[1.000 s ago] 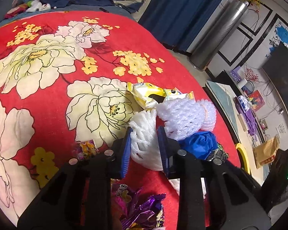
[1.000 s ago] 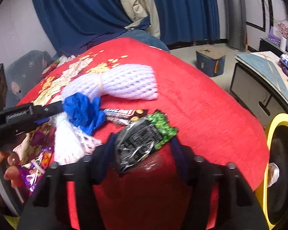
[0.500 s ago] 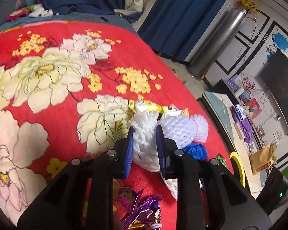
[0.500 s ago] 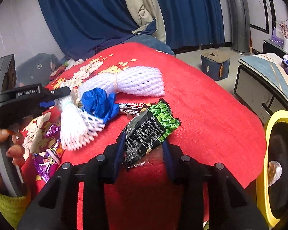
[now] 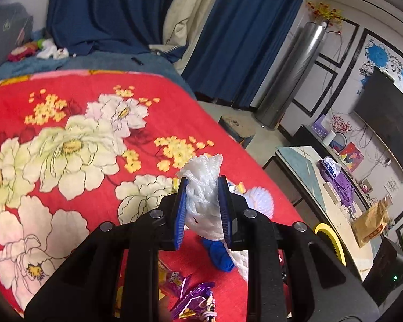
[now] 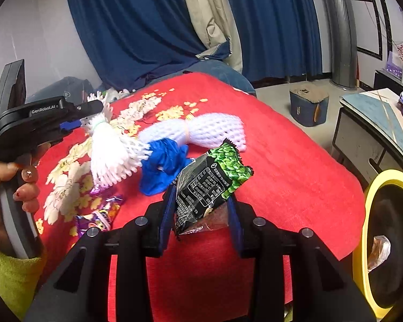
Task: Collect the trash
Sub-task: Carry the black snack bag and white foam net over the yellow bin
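Observation:
My left gripper point(image 5: 201, 204) is shut on a white foam net sleeve point(image 5: 202, 187) and holds it lifted above the red flowered blanket point(image 5: 67, 147); the sleeve also shows in the right wrist view point(image 6: 112, 153). My right gripper point(image 6: 200, 209) is shut on a black and green snack wrapper point(image 6: 209, 185), raised off the blanket. A second white foam net point(image 6: 201, 130), a crumpled blue bag point(image 6: 164, 163) and purple candy wrappers point(image 6: 99, 216) lie on the blanket. The yellow-rimmed trash bin point(image 6: 389, 241) stands at the right, beside the bed.
Blue curtains point(image 6: 147, 26) hang behind the bed. A low cabinet point(image 6: 373, 134) and a small blue box point(image 6: 309, 104) stand on the floor to the right. A tall steel cylinder point(image 5: 290, 75) stands by the wall.
Both grippers have risen with their loads. The left lifted the foam sleeve off the blanket. The right closed on the snack wrapper and lifted it.

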